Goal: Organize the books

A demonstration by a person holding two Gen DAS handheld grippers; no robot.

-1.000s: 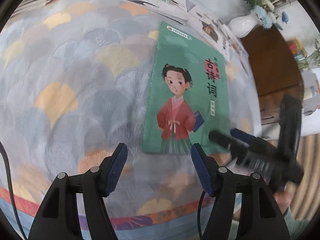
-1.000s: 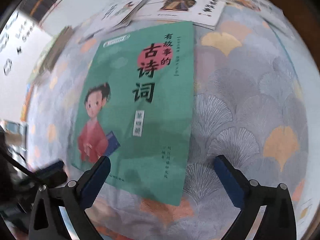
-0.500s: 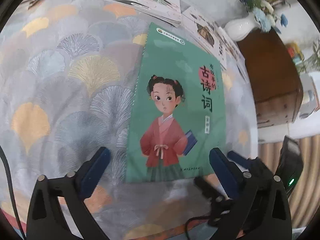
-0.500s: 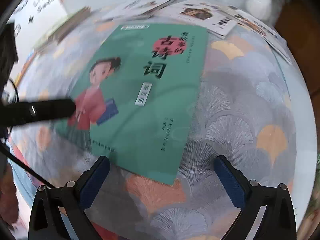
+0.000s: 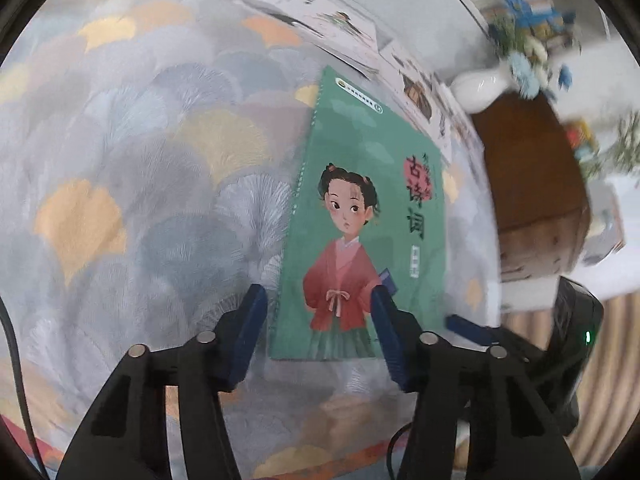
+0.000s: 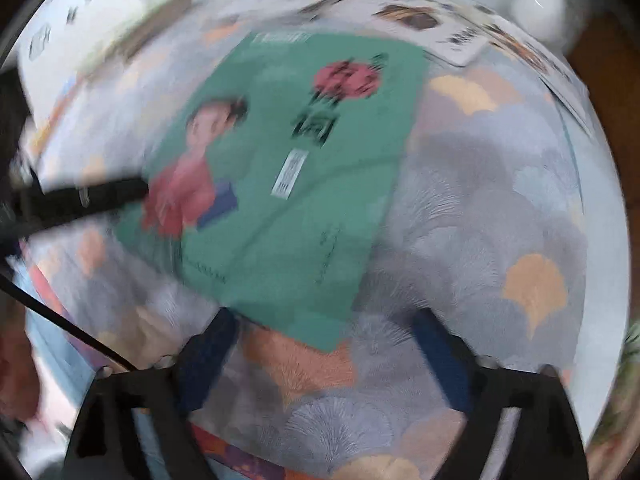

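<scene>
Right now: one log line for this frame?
step: grasping green book | left gripper: closing, straddles near edge | right gripper: closing, near corner

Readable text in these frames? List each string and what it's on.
"古诗词": large title characters on the green paperback book with the girl in a red robe.
Small characters above that title, the yellow banner at the book's top and the white tag under the title: too small or blurred.
White illustrated books behind it: print unreadable.
Right wrist view: blurred, nothing legible.
</scene>
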